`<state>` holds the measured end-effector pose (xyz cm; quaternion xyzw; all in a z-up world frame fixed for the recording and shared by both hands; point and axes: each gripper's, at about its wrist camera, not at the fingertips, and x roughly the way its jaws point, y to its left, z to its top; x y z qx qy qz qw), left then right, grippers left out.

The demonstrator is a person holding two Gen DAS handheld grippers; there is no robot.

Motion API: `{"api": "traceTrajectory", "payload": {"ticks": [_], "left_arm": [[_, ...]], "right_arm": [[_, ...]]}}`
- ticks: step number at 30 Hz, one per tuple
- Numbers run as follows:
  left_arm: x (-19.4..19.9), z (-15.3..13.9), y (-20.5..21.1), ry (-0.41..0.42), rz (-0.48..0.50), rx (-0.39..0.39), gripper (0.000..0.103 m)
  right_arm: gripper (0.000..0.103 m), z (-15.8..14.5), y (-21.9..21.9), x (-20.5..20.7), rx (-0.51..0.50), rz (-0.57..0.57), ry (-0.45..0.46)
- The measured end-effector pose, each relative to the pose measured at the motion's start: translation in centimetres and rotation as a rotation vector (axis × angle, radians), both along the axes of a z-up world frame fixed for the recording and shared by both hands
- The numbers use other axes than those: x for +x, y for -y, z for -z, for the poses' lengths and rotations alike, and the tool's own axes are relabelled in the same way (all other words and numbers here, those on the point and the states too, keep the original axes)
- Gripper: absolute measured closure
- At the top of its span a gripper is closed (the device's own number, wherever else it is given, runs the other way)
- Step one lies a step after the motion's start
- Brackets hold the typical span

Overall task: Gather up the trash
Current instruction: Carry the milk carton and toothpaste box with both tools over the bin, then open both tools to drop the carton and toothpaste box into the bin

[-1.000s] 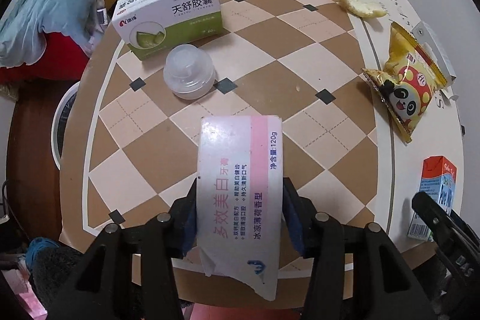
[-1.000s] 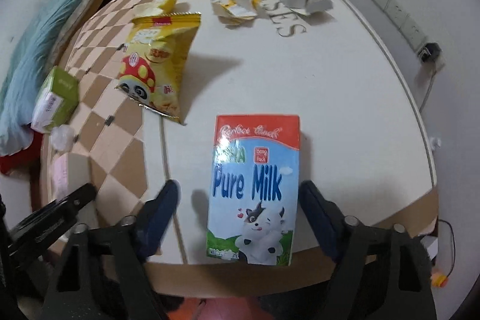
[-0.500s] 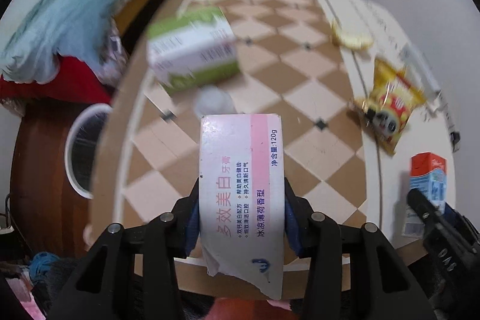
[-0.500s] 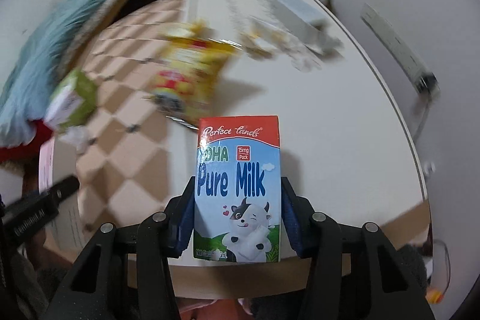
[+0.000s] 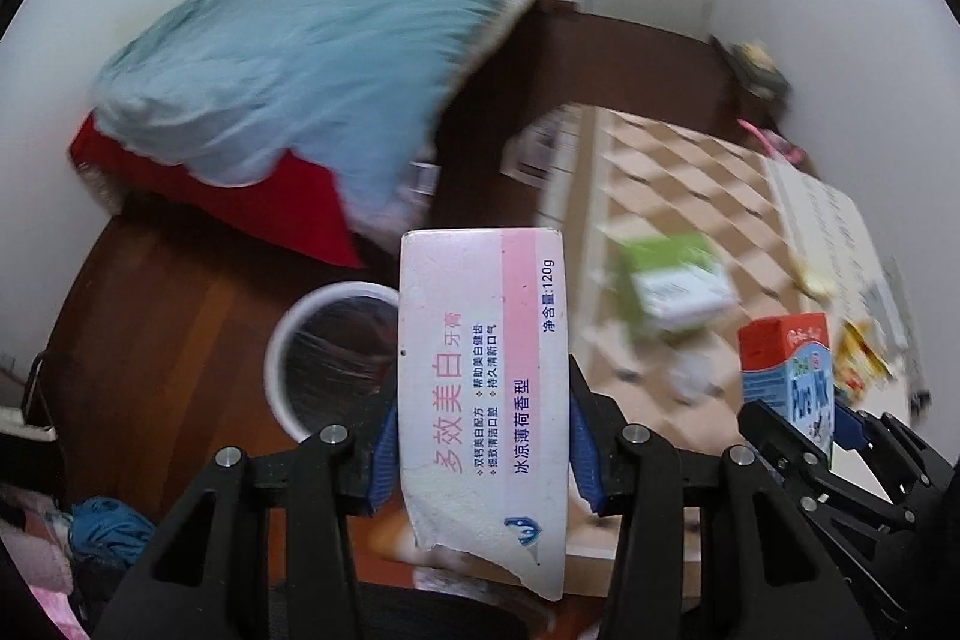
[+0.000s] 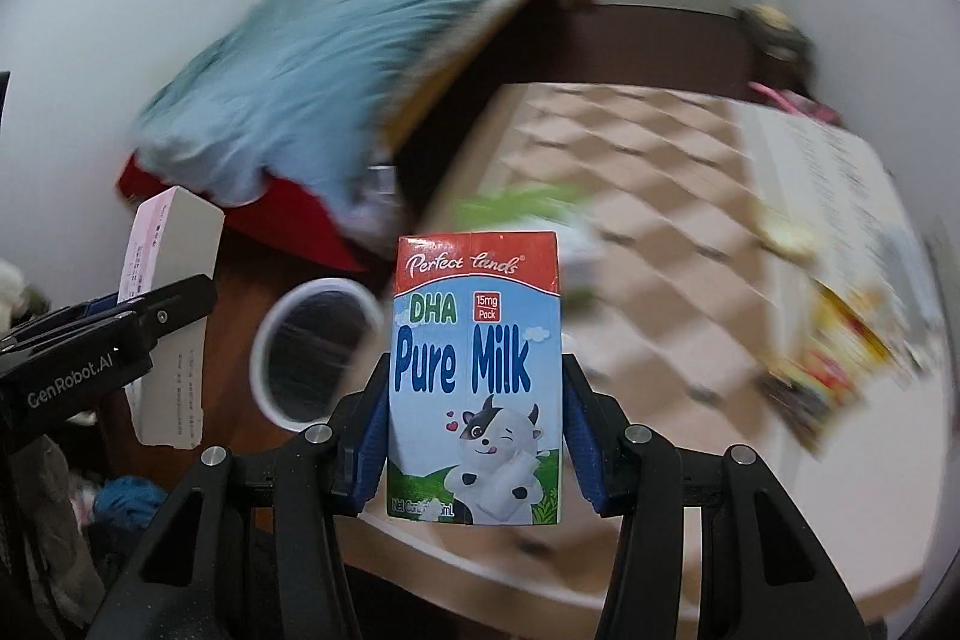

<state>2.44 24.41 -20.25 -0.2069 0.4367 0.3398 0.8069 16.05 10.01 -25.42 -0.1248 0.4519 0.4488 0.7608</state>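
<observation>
In the left wrist view, the left gripper (image 5: 483,451) has its jaws clamped on the two long sides of a toothpaste box (image 5: 483,376), a white and pink carton torn at its lower end, held off the desk (image 5: 678,196). Behind the box, down on the wooden floor (image 5: 162,316), stands a white bin (image 5: 282,340) lined with a dark bag, its mouth partly hidden by the box. To the right the milk carton (image 5: 786,370) shows in the other gripper, and a green box (image 5: 672,280) and a yellow snack bag (image 5: 864,358) lie blurred on the desk. In the right wrist view, the right gripper (image 6: 474,442) has its jaws closed on both sides of the upright milk carton (image 6: 474,382), lifted clear of the desk (image 6: 660,220); the bin (image 6: 270,334) sits just left of the carton, lower down, and the left gripper (image 6: 108,334) with the toothpaste box (image 6: 168,316) hangs at the far left. The step in hand looks like carrying both pieces to the bin. The next move calls for bringing each piece over the bin's mouth and opening the jaws, one after the other so the two do not collide.
</observation>
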Motion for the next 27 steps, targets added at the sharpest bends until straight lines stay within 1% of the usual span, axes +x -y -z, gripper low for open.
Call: {"api": "traceTrajectory", "payload": {"ticks": [3,6,10,14,17,19,21,24,26,27], "left_arm": [[-2.6,0.8,-3.9,-0.009,-0.069,0.003,0.06],[-4.6,3.0,-8.0,-0.024,-0.135,-0.036,0.06],[-6.4,7.9,-14.0,-0.036,-0.192,-0.169,0.06],[-6.7,13.2,-19.0,-0.025,-0.211,-0.339,0.06],[-6.8,17.1,-22.3,0.001,-0.225,-0.478,0.06],[-6.9,18.8,-23.8,0.005,-0.237,-0.533,0.06],[-6.9,20.0,-24.4,0.01,-0.241,-0.575,0.058],[-7.1,21.3,-25.3,0.01,-0.252,-0.605,0.058],[-7.3,21.8,-25.8,-0.001,-0.262,-0.606,0.043],[-7.6,22.0,-26.2,0.003,-0.27,-0.599,0.022]], "right_arm": [[0.05,0.5,-5.3,-2.0,-0.001,-0.075,0.0],[0.05,2.4,-10.9,-3.5,-0.015,-0.138,-0.041],[0.05,6.3,-17.3,-4.9,-0.067,-0.188,-0.106],[0.05,11.3,-22.9,-5.9,-0.141,-0.216,-0.192],[0.05,14.3,-25.9,-6.1,-0.184,-0.22,-0.234],[0.05,16.2,-27.8,-6.3,-0.211,-0.222,-0.258],[0.05,17.5,-29.1,-6.5,-0.227,-0.226,-0.264],[0.049,19.2,-30.7,-6.8,-0.251,-0.235,-0.269],[0.048,20.4,-31.6,-6.7,-0.266,-0.236,-0.287],[0.032,20.9,-31.9,-6.5,-0.276,-0.234,-0.297]]}}
